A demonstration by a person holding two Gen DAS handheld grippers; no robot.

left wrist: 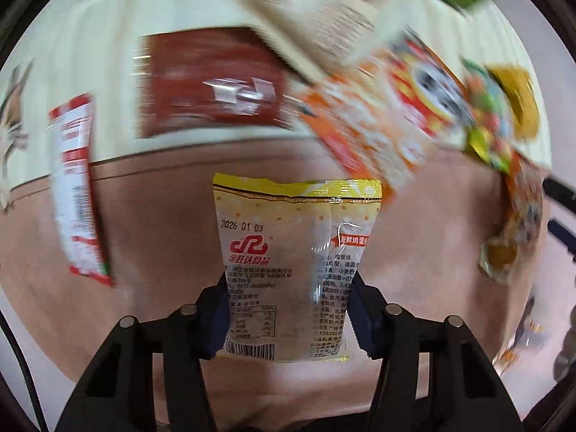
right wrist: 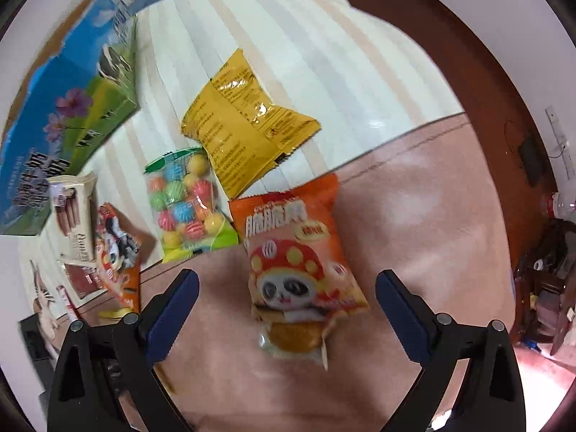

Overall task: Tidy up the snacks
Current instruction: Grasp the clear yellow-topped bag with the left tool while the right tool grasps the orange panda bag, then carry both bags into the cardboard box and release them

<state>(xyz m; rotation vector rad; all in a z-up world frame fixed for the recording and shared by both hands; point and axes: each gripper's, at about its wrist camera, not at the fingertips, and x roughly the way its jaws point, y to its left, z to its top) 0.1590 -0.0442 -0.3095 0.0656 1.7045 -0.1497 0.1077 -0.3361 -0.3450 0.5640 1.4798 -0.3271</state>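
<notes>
My left gripper (left wrist: 288,309) is shut on a pale yellow egg-cake packet (left wrist: 291,252) and holds it above the pink cloth. My right gripper (right wrist: 288,306) is open, its jaws wide apart on either side of an orange panda snack packet (right wrist: 298,252) lying on the pink cloth, with a small round cake packet (right wrist: 293,338) under its near end. Beyond them lie a bag of coloured candy balls (right wrist: 189,201) and a yellow packet (right wrist: 244,126).
A blue-green milk carton box (right wrist: 68,108), a white wafer packet (right wrist: 73,212) and an orange packet (right wrist: 118,252) sit at left. In the left wrist view a dark red packet (left wrist: 212,86), a red-white packet (left wrist: 77,190) and orange packets (left wrist: 378,122) lie on the striped cloth (left wrist: 100,36).
</notes>
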